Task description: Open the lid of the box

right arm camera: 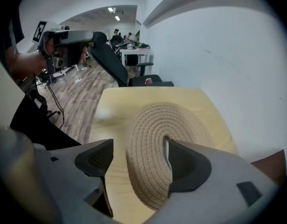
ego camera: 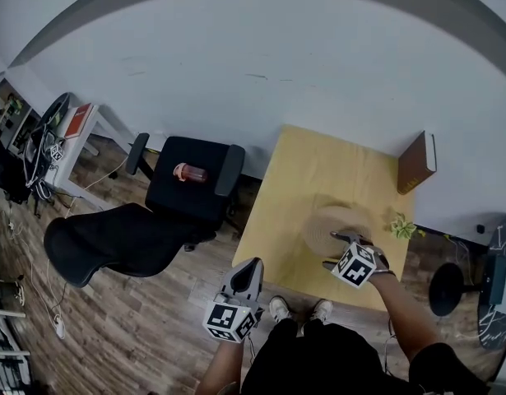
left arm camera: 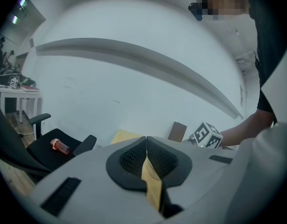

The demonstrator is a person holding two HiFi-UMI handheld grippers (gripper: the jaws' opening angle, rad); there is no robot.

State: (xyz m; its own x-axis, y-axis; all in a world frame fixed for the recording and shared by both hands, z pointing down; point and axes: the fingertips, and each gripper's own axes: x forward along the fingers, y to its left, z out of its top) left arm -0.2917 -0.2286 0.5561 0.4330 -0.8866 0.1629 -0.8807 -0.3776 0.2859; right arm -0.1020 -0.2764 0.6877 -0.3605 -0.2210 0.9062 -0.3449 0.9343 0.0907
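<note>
A round woven rope box with its lid (ego camera: 336,223) sits near the front right of the yellow wooden table (ego camera: 306,171). My right gripper (ego camera: 345,243) hovers over its near side. In the right gripper view the coiled lid (right arm camera: 148,125) fills the space between the jaws of the right gripper (right arm camera: 138,146). These stand open: the right one lies over the lid's middle and the left one is clear of its rim. My left gripper (ego camera: 251,268) is held off the table's front left corner, and its jaws (left arm camera: 146,141) are shut with nothing in them.
A brown book (ego camera: 417,163) leans on the wall at the table's back right. A small green plant (ego camera: 401,227) stands right of the box. A black office chair (ego camera: 154,212) with an orange bottle (ego camera: 189,172) on its seat stands to the left. A round stand base (ego camera: 446,289) is at the right.
</note>
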